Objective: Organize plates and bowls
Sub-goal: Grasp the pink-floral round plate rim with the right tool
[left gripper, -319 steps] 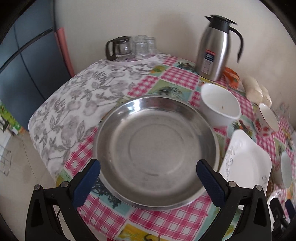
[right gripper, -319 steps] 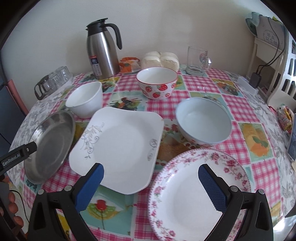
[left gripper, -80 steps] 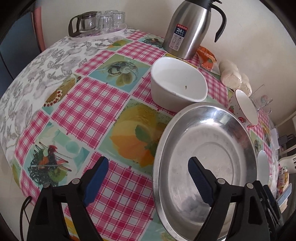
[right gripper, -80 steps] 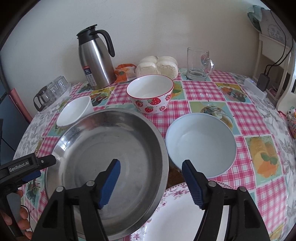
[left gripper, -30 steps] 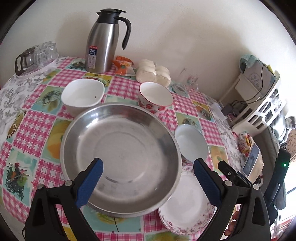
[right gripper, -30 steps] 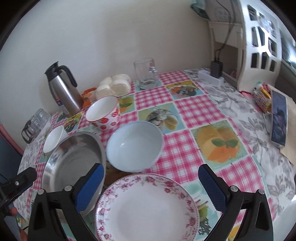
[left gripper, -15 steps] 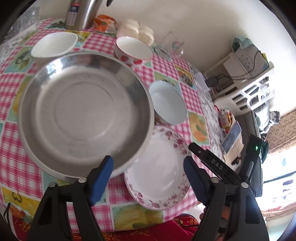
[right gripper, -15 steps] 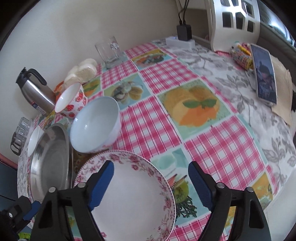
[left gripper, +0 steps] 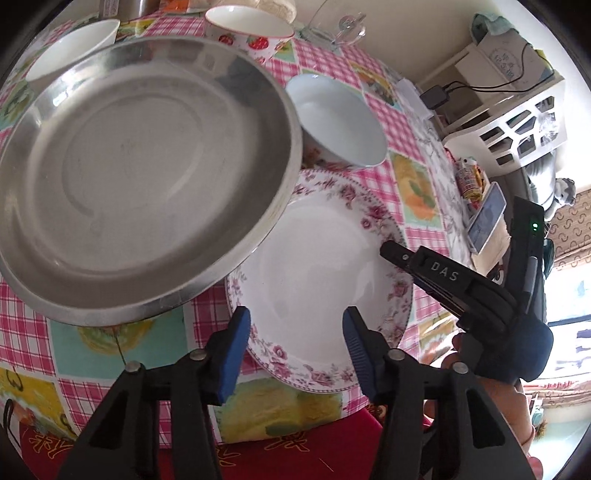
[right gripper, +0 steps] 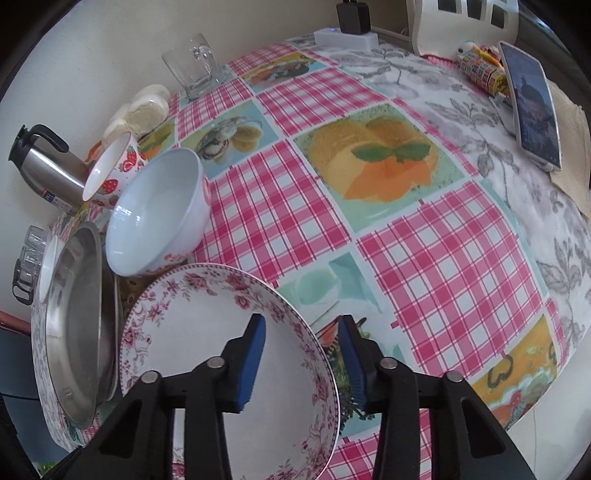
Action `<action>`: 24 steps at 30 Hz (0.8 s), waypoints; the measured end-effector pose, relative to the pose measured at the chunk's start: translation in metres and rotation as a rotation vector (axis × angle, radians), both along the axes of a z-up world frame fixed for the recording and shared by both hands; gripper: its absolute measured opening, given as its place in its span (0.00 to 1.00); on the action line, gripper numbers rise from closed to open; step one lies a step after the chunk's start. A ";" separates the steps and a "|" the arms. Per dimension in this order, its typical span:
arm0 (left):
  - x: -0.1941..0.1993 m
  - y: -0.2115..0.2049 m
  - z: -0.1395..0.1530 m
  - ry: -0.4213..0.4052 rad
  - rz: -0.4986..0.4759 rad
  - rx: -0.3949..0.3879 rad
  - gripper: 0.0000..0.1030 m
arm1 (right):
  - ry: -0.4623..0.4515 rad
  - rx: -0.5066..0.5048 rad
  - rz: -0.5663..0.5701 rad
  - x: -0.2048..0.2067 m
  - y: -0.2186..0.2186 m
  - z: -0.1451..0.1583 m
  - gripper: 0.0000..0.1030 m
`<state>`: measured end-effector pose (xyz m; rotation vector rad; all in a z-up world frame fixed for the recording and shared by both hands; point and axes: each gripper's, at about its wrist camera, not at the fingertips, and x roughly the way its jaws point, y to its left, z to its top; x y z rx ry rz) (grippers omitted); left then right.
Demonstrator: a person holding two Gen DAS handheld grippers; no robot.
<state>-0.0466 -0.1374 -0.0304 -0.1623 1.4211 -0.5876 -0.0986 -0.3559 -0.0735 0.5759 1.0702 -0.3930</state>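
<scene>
A checked pink tablecloth [right gripper: 461, 258] covers the table. On it, a wide steel pan [left gripper: 140, 155] overlaps the rim of a floral plate [left gripper: 317, 273], with a pale blue bowl [left gripper: 336, 118] just behind and a strawberry bowl [left gripper: 251, 33] beyond. The right gripper [right gripper: 301, 358] straddles the plate's right rim, fingers parted, not clamped. The left gripper [left gripper: 295, 350] hovers at the near rim, fingers open.

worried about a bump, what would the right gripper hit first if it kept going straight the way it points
Most likely the floral plate: the right gripper straddles its right rim, jaws open. Beyond the rim lies only tablecloth, though depth is hard to judge.
</scene>
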 end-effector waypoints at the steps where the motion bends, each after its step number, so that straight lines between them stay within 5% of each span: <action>1: 0.001 0.001 -0.003 0.007 0.004 0.001 0.43 | 0.005 0.008 -0.002 0.000 -0.001 -0.002 0.34; 6: 0.004 0.002 -0.015 0.047 0.019 -0.002 0.29 | -0.001 0.021 0.004 -0.001 -0.002 -0.004 0.32; 24: -0.002 0.015 0.004 -0.052 0.056 0.068 0.29 | -0.005 0.031 0.005 0.003 -0.002 -0.007 0.32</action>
